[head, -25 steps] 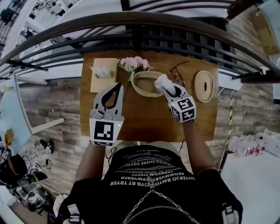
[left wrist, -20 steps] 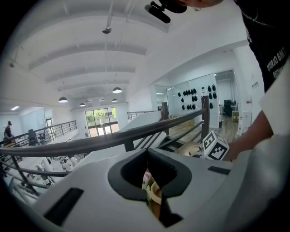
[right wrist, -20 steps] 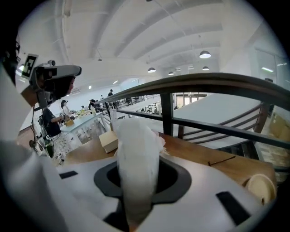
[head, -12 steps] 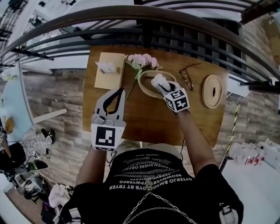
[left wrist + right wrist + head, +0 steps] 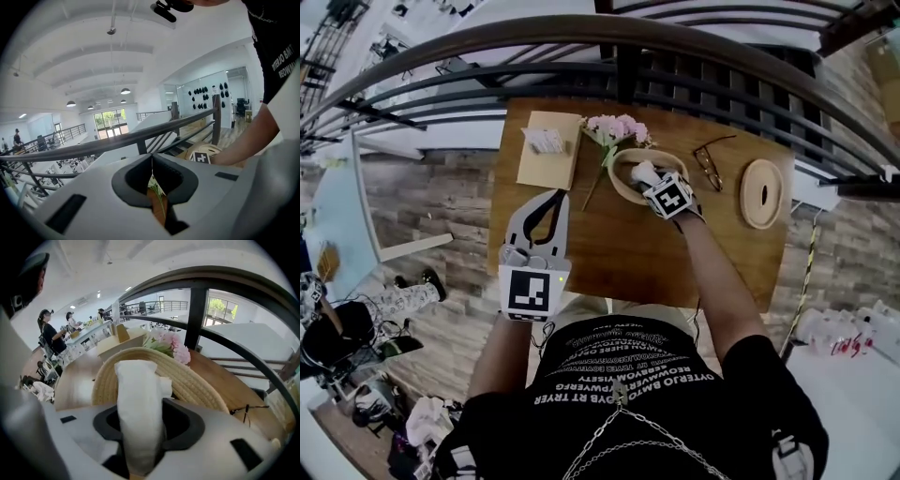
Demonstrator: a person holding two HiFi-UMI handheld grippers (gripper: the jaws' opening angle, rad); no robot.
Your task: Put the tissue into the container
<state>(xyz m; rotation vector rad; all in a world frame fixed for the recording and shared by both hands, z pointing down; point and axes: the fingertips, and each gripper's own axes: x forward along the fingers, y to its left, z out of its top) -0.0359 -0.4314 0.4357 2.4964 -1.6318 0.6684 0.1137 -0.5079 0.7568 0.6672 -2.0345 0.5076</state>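
Tissue (image 5: 138, 413) fills the gap between the right gripper's (image 5: 649, 178) jaws, which have just been opening, and touches both; only the right gripper view shows this. It hangs over the woven container (image 5: 615, 180). Pink flowers (image 5: 617, 129) lie just beside the rim, glasses (image 5: 710, 161) lie near, and a wooden lid (image 5: 762, 193) sits well apart. A railing (image 5: 609, 42) borders the far edge of the table (image 5: 609, 253). The left gripper (image 5: 555, 199), jaws together and empty, hovers over bare tabletop.
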